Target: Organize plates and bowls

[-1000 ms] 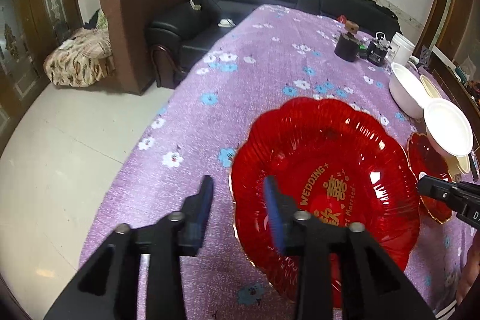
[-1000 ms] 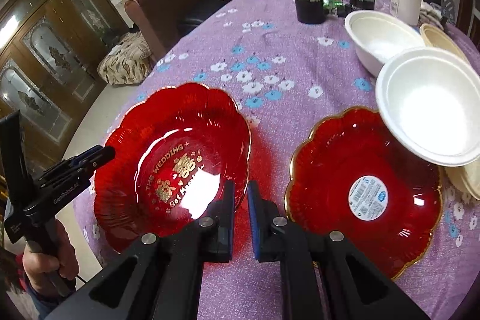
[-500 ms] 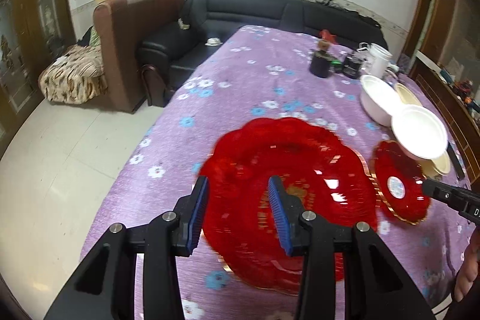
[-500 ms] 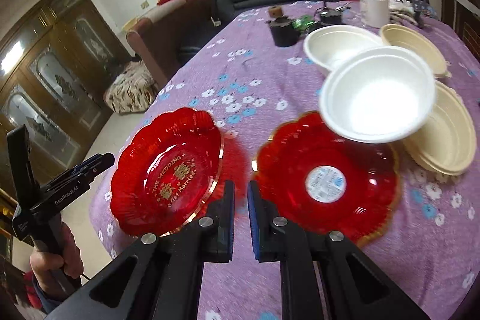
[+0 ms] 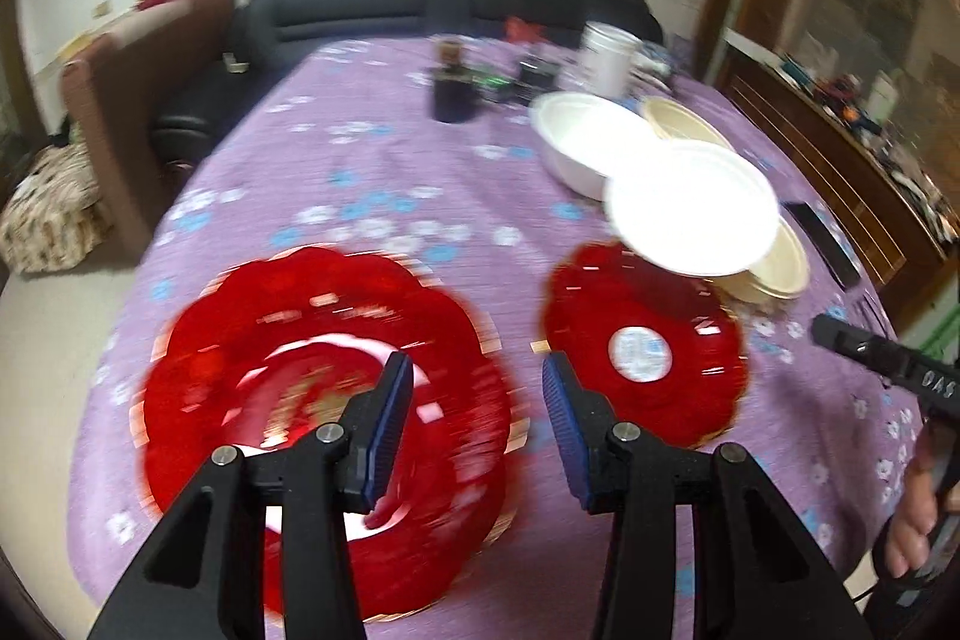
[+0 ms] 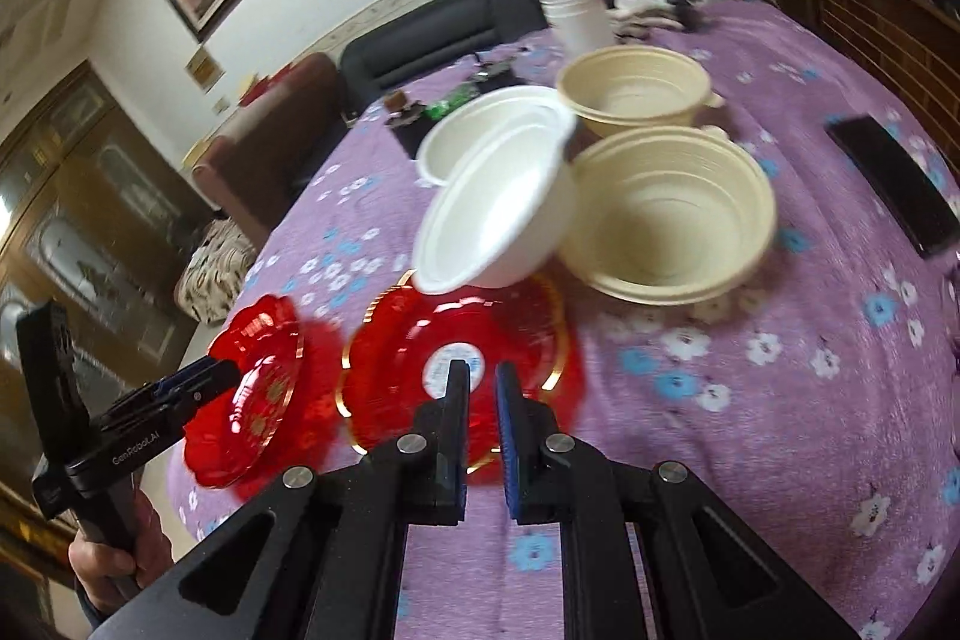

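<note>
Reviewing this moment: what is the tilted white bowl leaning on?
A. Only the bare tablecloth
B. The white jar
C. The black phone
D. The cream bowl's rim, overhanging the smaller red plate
D: the tilted white bowl leans against the cream bowl, its low edge over the smaller red plate.

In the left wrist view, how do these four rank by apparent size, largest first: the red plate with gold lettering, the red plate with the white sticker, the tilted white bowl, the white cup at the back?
1. Red plate with gold lettering, though it lies nearest the camera.
2. Red plate with the white sticker and tilted white bowl: too alike to rank.
3. White cup, farthest away.
</note>
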Motion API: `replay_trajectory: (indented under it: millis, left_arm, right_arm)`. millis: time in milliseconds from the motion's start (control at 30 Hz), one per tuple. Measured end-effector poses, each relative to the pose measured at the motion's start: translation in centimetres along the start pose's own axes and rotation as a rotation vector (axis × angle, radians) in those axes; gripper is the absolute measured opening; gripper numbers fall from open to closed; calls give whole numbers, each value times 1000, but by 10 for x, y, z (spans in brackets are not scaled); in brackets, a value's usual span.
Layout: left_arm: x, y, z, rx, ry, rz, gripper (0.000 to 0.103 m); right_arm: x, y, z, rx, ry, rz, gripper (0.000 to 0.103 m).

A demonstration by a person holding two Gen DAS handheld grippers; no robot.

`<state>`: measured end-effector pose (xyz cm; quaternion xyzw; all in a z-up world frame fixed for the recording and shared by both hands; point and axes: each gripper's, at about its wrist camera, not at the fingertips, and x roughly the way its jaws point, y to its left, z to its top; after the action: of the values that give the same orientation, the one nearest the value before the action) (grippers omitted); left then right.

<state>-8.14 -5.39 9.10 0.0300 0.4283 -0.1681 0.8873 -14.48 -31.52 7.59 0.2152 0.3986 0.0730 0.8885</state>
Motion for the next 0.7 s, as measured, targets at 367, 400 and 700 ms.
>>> replay_trajectory:
  millis: [367, 400, 700]
  left_arm:
    - [75, -38, 37, 50, 109, 6, 45]
    - [78, -38, 38, 50, 117, 1, 45]
    - [111, -37, 39, 55, 183, -10, 45]
  right_arm:
    - [15, -31, -12, 65, 44, -8, 11]
    - [17, -33, -12, 68, 49, -7, 11]
    - [39, -41, -15, 108, 114, 12, 12]
